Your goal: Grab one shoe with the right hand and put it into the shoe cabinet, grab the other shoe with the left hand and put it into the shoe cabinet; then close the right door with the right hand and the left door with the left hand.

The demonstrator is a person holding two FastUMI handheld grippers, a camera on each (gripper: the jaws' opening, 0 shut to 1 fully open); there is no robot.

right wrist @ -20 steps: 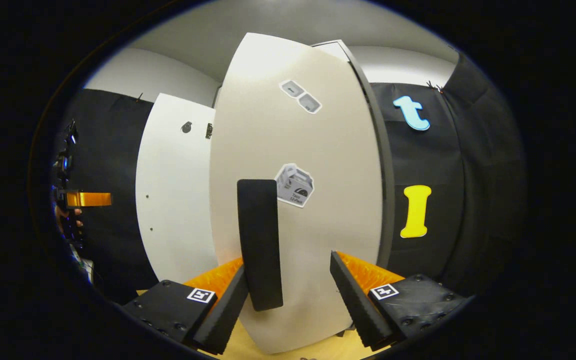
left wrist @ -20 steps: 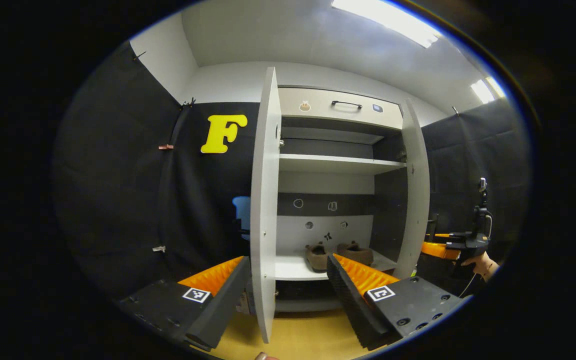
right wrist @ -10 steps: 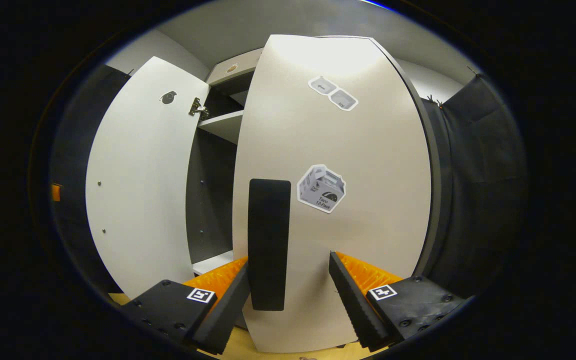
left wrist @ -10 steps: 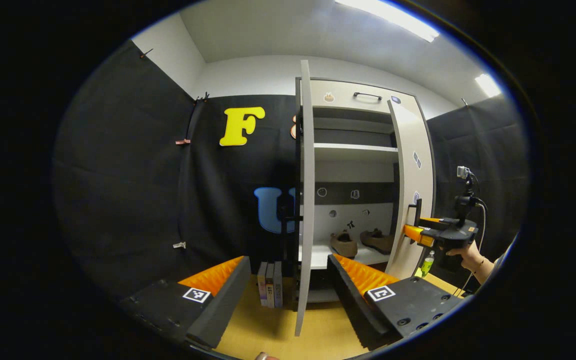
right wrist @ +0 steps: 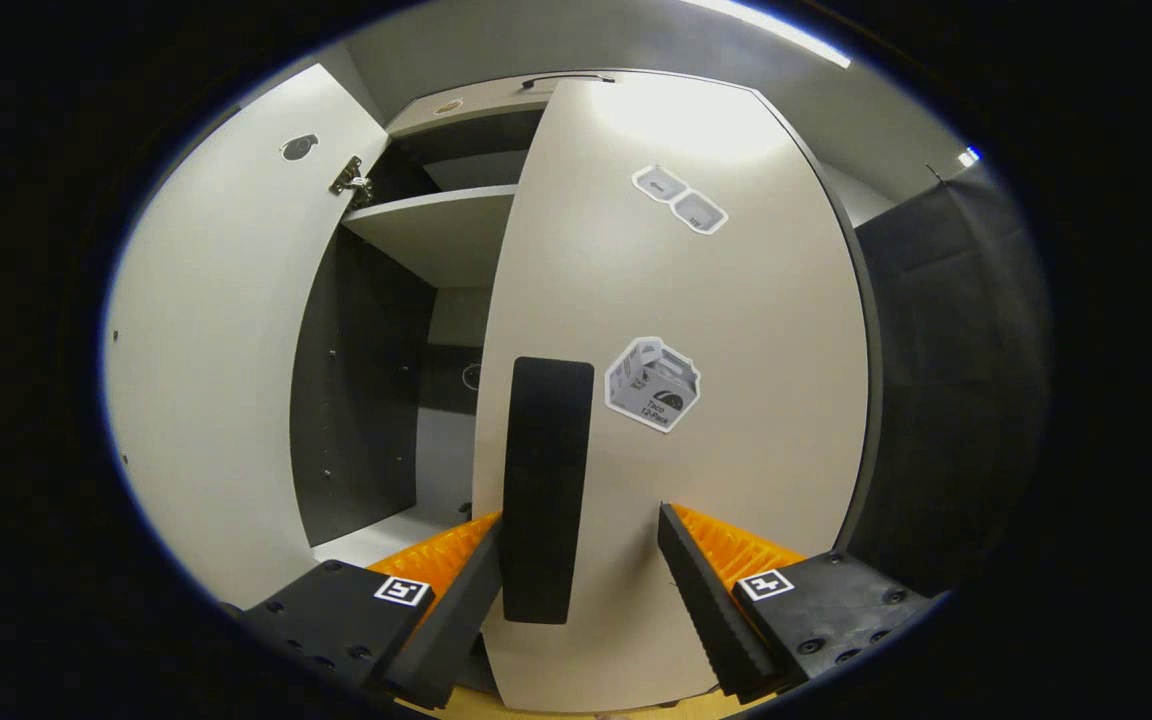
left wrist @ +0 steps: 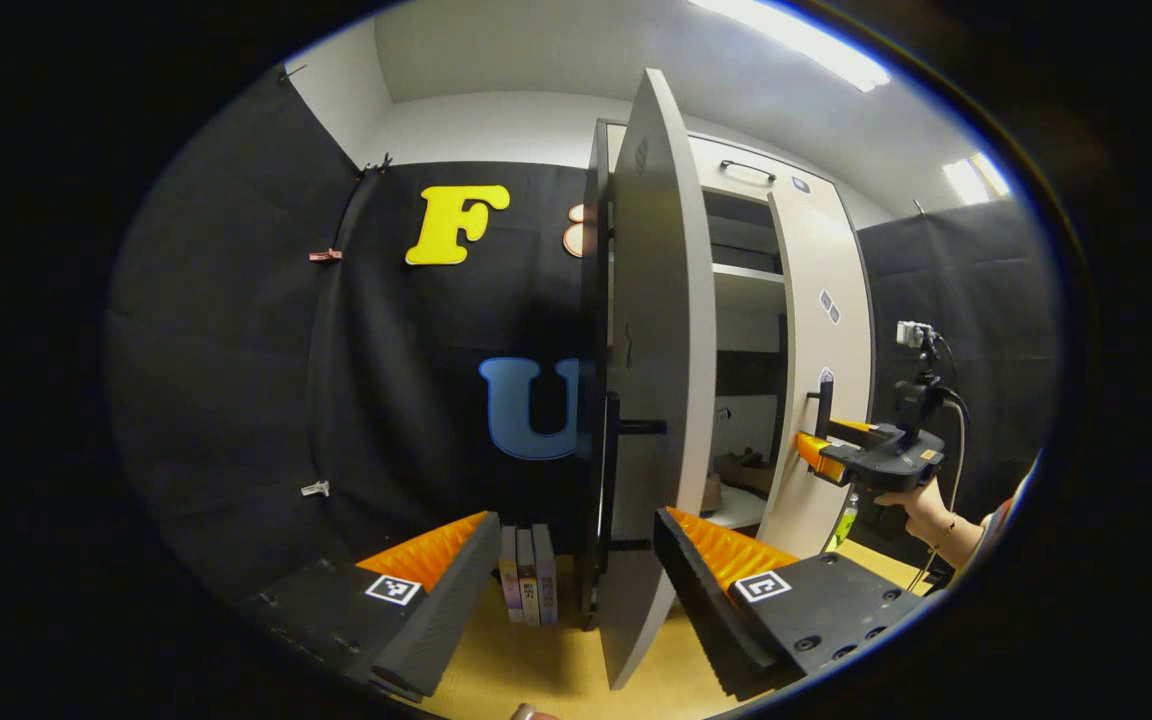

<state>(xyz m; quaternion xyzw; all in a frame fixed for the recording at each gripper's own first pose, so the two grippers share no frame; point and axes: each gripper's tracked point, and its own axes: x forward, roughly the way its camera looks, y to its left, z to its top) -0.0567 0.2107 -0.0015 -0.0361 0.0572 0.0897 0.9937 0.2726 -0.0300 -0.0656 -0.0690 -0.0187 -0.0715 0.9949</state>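
Two brown suede shoes are seen lying on the low white shelf inside the tall pale-grey shoe cabinet, so only the doors are judged to remain. The right gripper is held with its fingers spread apart at the black vertical bar handle of the pale right door; the handle stands just beside one finger, and nothing is clamped. That door is partly swung in, a gap being left through which the shelves show. The left gripper is likewise held open and empty, with the edge of the grey left door and its black handle between its fingers, apart from both. For a clean closure, the right door is best pushed steadily on or near its handle until flush, the gripper being kept square to the panel. The left door should be followed in afterwards, with care that the doors' edges do not clash.
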